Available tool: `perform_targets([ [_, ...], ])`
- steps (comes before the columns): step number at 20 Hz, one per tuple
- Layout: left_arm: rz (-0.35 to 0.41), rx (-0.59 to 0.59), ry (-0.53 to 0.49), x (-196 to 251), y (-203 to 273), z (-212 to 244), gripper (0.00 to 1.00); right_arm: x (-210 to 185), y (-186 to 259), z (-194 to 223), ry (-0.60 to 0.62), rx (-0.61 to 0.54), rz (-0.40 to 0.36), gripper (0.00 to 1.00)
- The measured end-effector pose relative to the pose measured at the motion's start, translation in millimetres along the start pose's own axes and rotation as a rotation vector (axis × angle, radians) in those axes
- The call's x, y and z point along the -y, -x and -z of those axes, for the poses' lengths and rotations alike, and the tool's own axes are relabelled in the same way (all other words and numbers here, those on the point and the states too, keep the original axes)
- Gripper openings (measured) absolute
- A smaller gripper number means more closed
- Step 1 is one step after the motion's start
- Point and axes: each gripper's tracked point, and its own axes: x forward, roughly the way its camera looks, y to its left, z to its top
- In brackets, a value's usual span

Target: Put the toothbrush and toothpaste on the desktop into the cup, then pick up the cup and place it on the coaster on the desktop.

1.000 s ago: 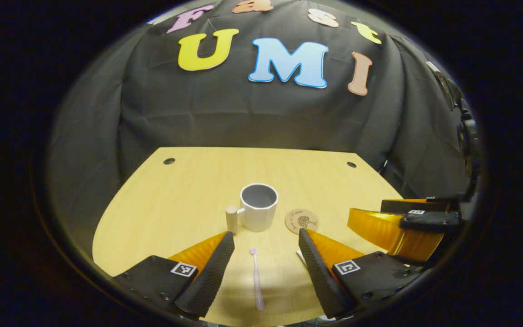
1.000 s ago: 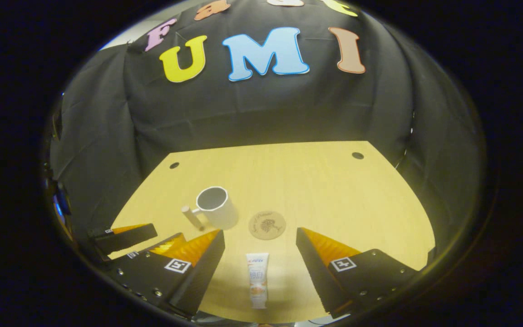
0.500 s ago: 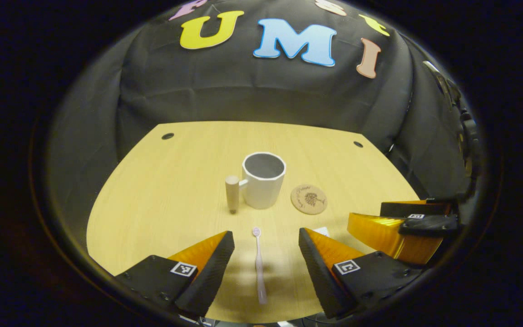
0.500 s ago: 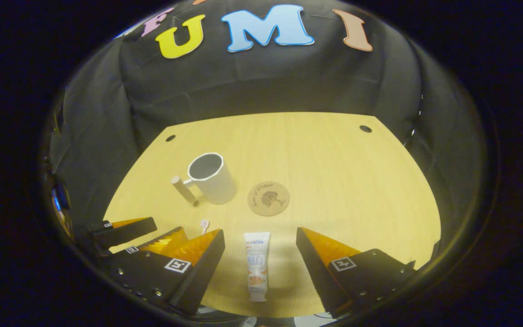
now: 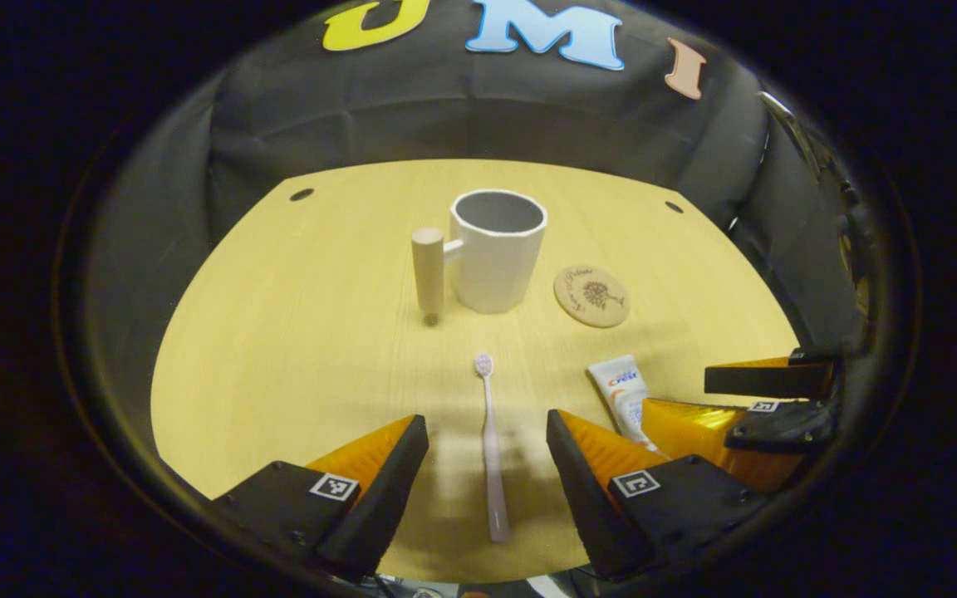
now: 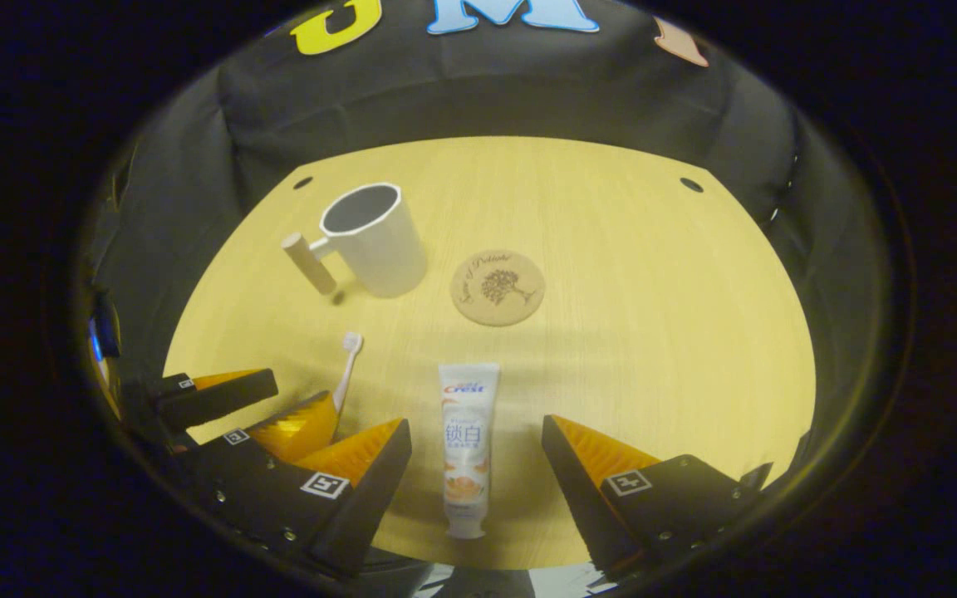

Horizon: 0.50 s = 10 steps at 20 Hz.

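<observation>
The slim pale-pink plastic toothbrush [image 5: 489, 440] lies flat on the light wooden table [image 5: 296, 332] at lower centre of the left gripper view, bristle head toward the top of the frame, its handle running down between the spread fingers of the left tongs [image 5: 487, 469], which are released and touch nothing. In the right gripper view the white toothpaste tube with printed label [image 6: 463, 444] lies likewise at lower centre, crimped end up and cap down, between the gaping fingers of the right tongs [image 6: 474, 473], also released and empty.

Above them, the white faceted ceramic cup with a wooden peg handle [image 5: 495, 249] stands upright and empty at upper centre of the left gripper view; the round cork coaster with a tree print [image 5: 591, 296] lies just to its right, apart from it and bare.

My reading is that the first step is in hand: each pair of tongs is lined up over its item, and neither is grasped yet. The next move calls for lowering until the fingers straddle each item, then closing; the toothbrush is thin and low, so the fingertips must reach nearly to the tabletop.

The lower part of the toothpaste tube in the left gripper view is covered by the tongs, and the toothbrush handle in the right gripper view is hidden behind the other gripper. How high either gripper sits above the table cannot be judged.
</observation>
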Motion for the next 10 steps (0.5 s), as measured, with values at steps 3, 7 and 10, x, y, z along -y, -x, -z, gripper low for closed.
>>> perform_targets([
  [3,-0.01,-0.036,0.001,-4.9,-11.2,10.7,0.97,-1.4,-10.0,11.9,0.004,-0.041,0.007,0.96],
  [7,-0.024,-0.065,-0.003,-9.4,-22.6,19.8,0.94,-2.9,-21.4,23.3,0.03,-0.087,0.027,0.96],
  [10,-0.049,-0.074,-0.02,-14.4,-29.3,21.8,1.0,-4.5,-30.6,30.9,0.042,-0.119,0.035,0.94],
])
